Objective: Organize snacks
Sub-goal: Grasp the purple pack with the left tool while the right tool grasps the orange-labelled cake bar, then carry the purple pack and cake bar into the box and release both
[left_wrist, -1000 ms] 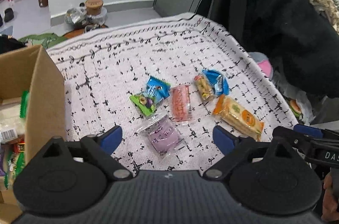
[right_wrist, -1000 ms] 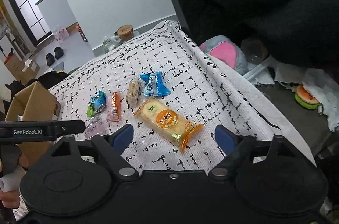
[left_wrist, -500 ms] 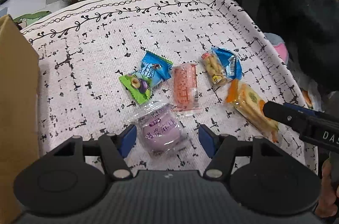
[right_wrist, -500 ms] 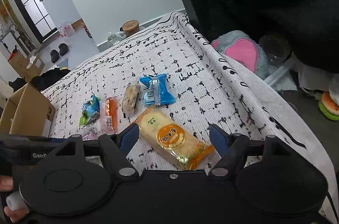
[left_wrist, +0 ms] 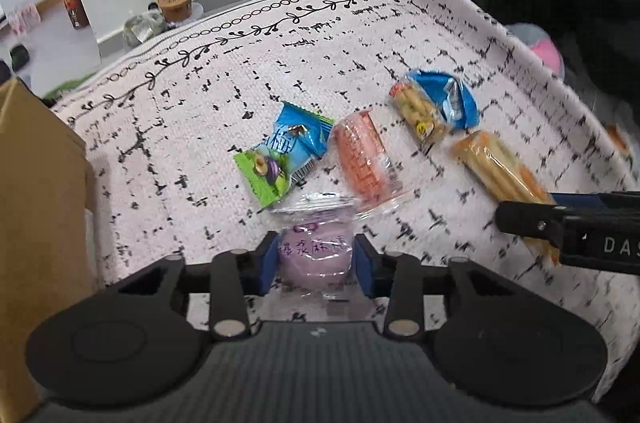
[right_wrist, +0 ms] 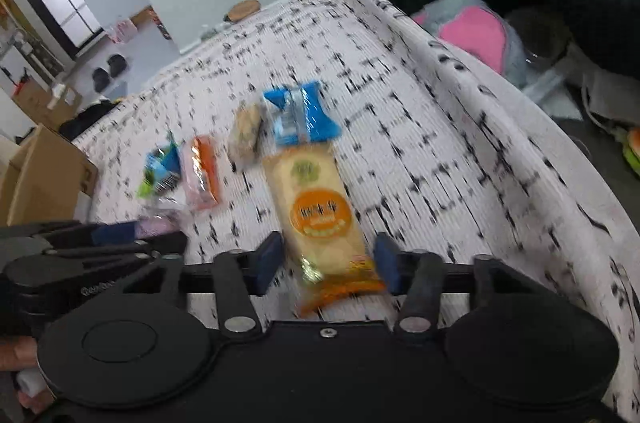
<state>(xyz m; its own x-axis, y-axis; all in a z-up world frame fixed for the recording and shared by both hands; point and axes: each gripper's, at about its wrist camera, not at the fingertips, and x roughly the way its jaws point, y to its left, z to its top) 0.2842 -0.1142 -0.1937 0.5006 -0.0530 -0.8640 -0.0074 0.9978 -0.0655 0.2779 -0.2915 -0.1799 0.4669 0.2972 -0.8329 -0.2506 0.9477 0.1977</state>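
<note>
Several wrapped snacks lie on a black-and-white patterned cloth (left_wrist: 280, 63). My left gripper (left_wrist: 316, 259) is low over the cloth with its jaws closing, and both blue pads touch the sides of a purple snack packet (left_wrist: 316, 247). My right gripper (right_wrist: 329, 261) straddles the near end of a long orange cracker packet (right_wrist: 316, 207). Its jaws are closing too, with a sliver of cloth still showing beside the packet. Beyond lie a blue-green packet (left_wrist: 284, 155), a pink wafer packet (left_wrist: 360, 163), a biscuit-stick packet (left_wrist: 416, 111) and a blue packet (left_wrist: 452, 99).
An open cardboard box (left_wrist: 40, 183) stands against the cloth's left side. Off the far edge, a cork-lidded jar (left_wrist: 175, 1) sits on the floor. Dark clothing hangs at the back right, above a pink and grey plush (right_wrist: 476, 35). The cloth drops away on the right.
Both grippers came down toward the cloth and narrowed their jaws. The left now brackets the purple packet and the right the orange cracker packet.
</note>
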